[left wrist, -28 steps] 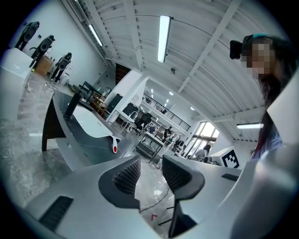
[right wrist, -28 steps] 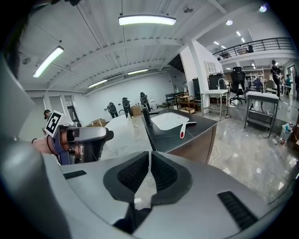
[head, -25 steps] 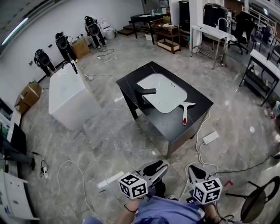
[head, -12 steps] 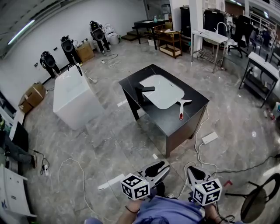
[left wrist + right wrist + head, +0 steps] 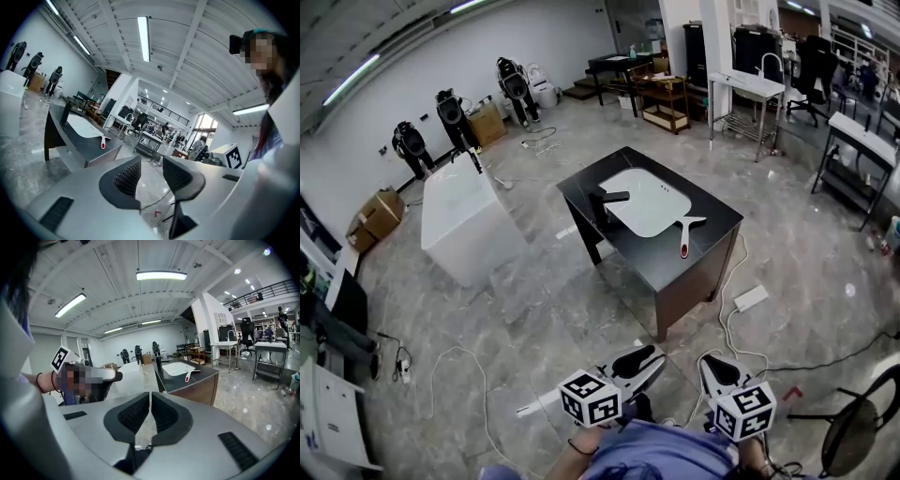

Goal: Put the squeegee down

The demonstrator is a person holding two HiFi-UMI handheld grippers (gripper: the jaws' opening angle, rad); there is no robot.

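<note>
Since the squeegee is already lying flat on the black table, well apart from both grippers, the putting-down is judged to be finished. Its white blade is set against the right rim of the white basin, and its red-tipped handle is pointed toward the near edge of the table.

Both grippers are held close to the person at the near side of the scene, far from the table. The left gripper is seen with its fingers spread, and only bare floor shows through the gap. The right gripper is seen with its ribbed pads pressed almost together, and nothing is pinched between them.

Little is left to go wrong with the squeegee itself. Because the handle is placed not far from the table's edge, it could be knocked to the floor if the table were bumped. A likelier hazard is judged to be the loose cables trailed over the floor between the person and the table, on which a foot could be caught.
</note>
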